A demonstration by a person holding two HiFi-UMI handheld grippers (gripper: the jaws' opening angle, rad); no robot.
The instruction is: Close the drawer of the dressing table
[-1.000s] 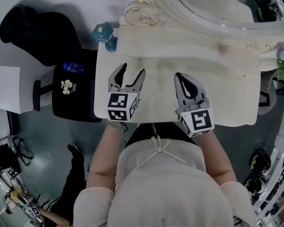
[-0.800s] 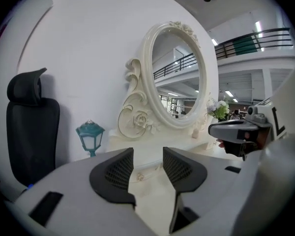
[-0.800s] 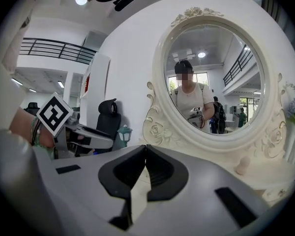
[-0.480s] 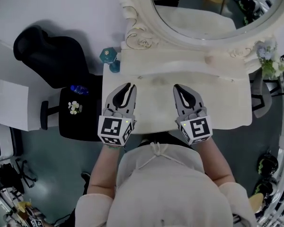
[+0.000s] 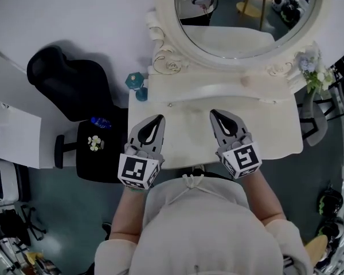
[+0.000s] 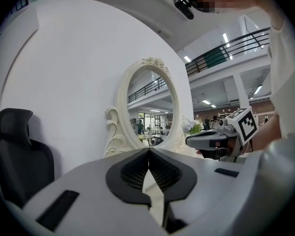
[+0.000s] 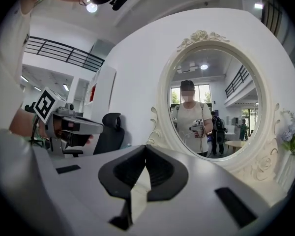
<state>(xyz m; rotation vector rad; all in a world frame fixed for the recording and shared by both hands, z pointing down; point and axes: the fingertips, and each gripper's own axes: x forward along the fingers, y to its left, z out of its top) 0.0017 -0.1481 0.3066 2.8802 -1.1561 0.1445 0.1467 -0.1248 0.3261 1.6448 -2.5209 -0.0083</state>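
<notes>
The cream dressing table (image 5: 275, 125) stands below me with its oval mirror (image 5: 241, 16) behind. No drawer front shows in any view; the table top and my body hide it. My left gripper (image 5: 159, 118) hovers over the left of the table top. Its jaws have just been closing and now meet with nothing between them, as the left gripper view (image 6: 148, 149) confirms. My right gripper (image 5: 213, 113) is held beside it over the middle of the top, shut and empty, and points at the mirror (image 7: 211, 107) in the right gripper view (image 7: 145, 146).
A teal dumbbell (image 5: 137, 86) lies by the table's left back corner. A black office chair (image 5: 69, 82) and a black stool (image 5: 100, 153) with a bottle stand on the left. Flowers (image 5: 309, 67) sit at the table's right end. A white desk (image 5: 17, 136) is further left.
The left gripper's jaws went from open to shut. Both grippers rose and now sit nearer the table's front edge. More of the mirror has come into view.
</notes>
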